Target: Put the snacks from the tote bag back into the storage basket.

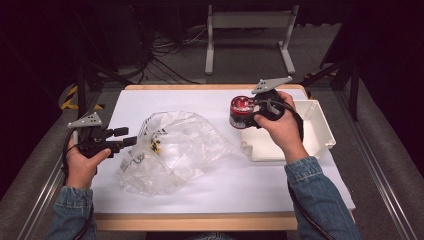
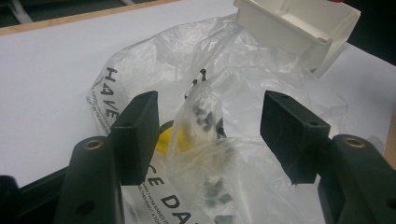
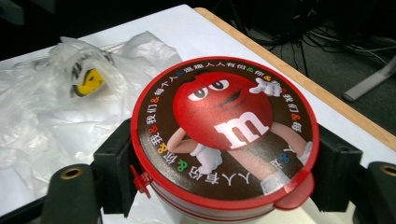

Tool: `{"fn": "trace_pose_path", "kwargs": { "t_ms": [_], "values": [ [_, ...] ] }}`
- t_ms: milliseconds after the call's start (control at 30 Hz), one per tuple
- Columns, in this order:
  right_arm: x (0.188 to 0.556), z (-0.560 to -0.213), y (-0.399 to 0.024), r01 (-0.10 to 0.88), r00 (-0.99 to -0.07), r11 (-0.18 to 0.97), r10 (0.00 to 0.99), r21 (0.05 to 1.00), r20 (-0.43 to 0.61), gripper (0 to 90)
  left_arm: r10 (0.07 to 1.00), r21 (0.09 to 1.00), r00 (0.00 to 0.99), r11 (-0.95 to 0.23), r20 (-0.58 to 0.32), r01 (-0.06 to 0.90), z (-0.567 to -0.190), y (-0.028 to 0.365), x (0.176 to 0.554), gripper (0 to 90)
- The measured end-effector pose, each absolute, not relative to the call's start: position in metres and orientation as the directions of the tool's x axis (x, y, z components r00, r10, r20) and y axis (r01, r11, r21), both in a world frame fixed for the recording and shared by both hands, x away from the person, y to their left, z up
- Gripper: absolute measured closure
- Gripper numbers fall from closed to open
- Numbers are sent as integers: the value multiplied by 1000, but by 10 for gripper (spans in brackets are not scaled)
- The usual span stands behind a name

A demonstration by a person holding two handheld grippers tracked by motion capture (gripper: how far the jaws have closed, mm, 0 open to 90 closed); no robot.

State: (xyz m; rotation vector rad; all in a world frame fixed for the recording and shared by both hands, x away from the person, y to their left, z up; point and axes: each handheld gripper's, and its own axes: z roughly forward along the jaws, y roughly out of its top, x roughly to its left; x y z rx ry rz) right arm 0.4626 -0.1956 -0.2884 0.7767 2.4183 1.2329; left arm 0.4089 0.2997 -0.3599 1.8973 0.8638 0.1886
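Right gripper (image 1: 252,111), held in the person's right hand (image 1: 282,127) at the far right of the table, with its jaws clamped on opposite sides of a round candy tub (image 1: 242,111). In the right gripper view the tub's red-rimmed lid (image 3: 224,133), printed with a red cartoon character, lies between the two black jaws, each pressed against the tub's wall. The tub stands just beside the near-left corner of a white tray (image 1: 320,130), which occupies the right edge of the white table surface (image 1: 225,185); whether the tub rests on the surface or is lifted off it cannot be told.

Left gripper (image 1: 126,137), held in the left hand (image 1: 82,162) near the table's left edge, jaws spread apart with nothing between them. In the left gripper view the jaws frame a crumpled clear plastic bag (image 2: 210,116) bearing black lettering and containing a small yellow object (image 2: 170,137); the bag lies just ahead of the jaw tips, apart from them.

The bag (image 1: 170,150) covers the middle-left of the table. Bare white surface remains along the near edge, between bag and tray, and along the far edge behind the bag. The wooden table rim (image 1: 200,220) shows at the front and back.
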Motion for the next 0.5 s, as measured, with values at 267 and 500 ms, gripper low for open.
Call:
{"fn": "trace_pose_path", "kwargs": {
  "t_ms": [267, 500],
  "values": [
    [476, -293, -218, 346, -786, 465, 618, 815, -19, 251, 627, 848, 741, -237, -239, 474, -360, 302, 407, 377],
    [487, -298, -233, 342, -792, 470, 610, 814, -19, 251, 621, 851, 747, -238, -237, 468, -361, 304, 407, 371]
  ]
}}
